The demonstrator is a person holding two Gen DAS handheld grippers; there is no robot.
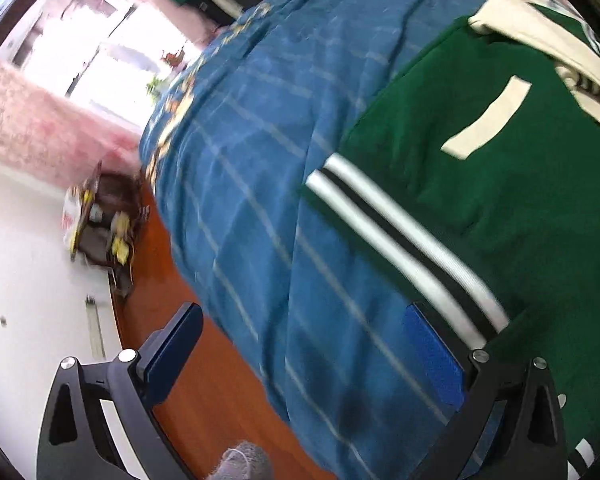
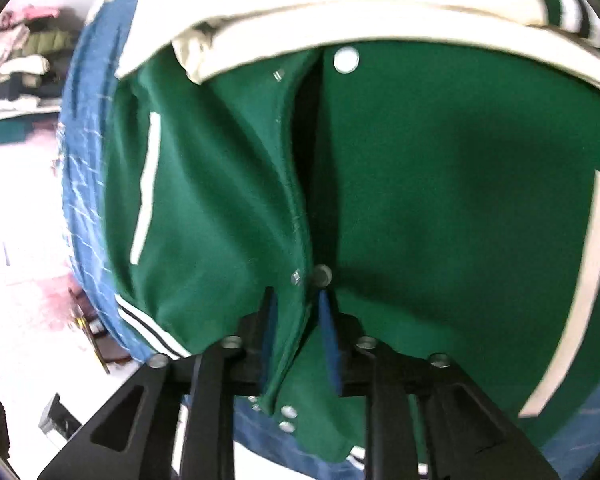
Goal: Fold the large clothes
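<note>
A big blue checked blanket covers the bed and spreads out under and ahead of both claws. On top of it lies the green jacket, spread flat with its front facing up, right in front of the right claw and off to the right of the left claw. Its cream sleeve lies across the far side. The striped hem runs just ahead of the left claw. The left claw is wide with nothing in it. The right claw is narrow, with the jacket's front edge between its pads. A white snap button sits far ahead.
</note>
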